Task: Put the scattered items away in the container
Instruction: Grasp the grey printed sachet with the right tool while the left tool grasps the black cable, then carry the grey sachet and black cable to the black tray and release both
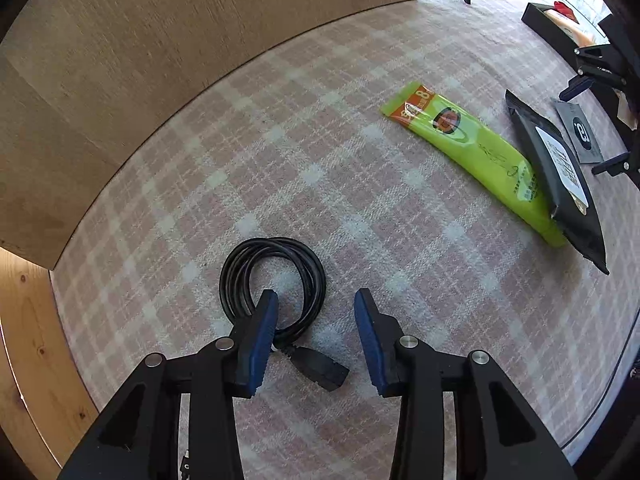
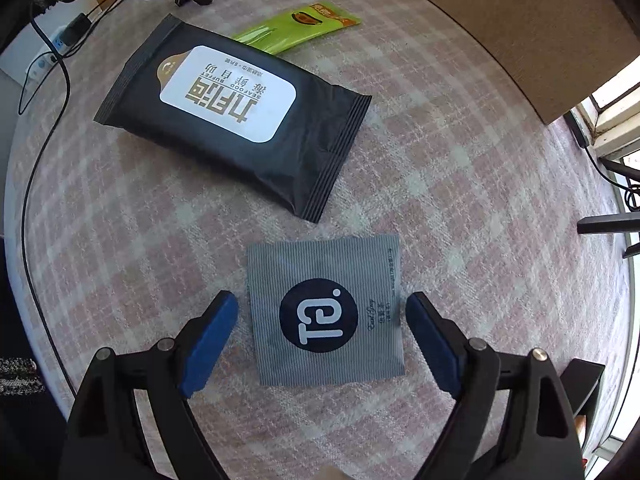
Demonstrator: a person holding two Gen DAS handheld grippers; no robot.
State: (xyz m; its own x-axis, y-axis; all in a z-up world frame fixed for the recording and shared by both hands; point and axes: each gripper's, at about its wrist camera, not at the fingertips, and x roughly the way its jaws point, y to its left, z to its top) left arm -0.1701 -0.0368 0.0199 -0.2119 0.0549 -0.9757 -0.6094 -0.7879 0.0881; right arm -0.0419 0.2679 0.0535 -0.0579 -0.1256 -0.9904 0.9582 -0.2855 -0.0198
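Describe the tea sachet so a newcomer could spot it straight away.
On the pink checked tablecloth, find the big black wipes pack. Just beside it, between the fingers of the open right claw, lies the tea sachet: flat, square, grey-striped, with a dark round logo, much thinner than the pack.

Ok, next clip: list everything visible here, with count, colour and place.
coiled cable: one, black, under left gripper
green sachet: one, lime, mid-cloth, end under wipes
wet wipes pack: one, black, white label, beyond tea sachet
tea sachet: one, grey, between right gripper's jaws, flat
container: one, black, far edge
tablecloth: one, pink plaid
board: one, tan, upright
left gripper: black, blue pads, open
right gripper: same, open
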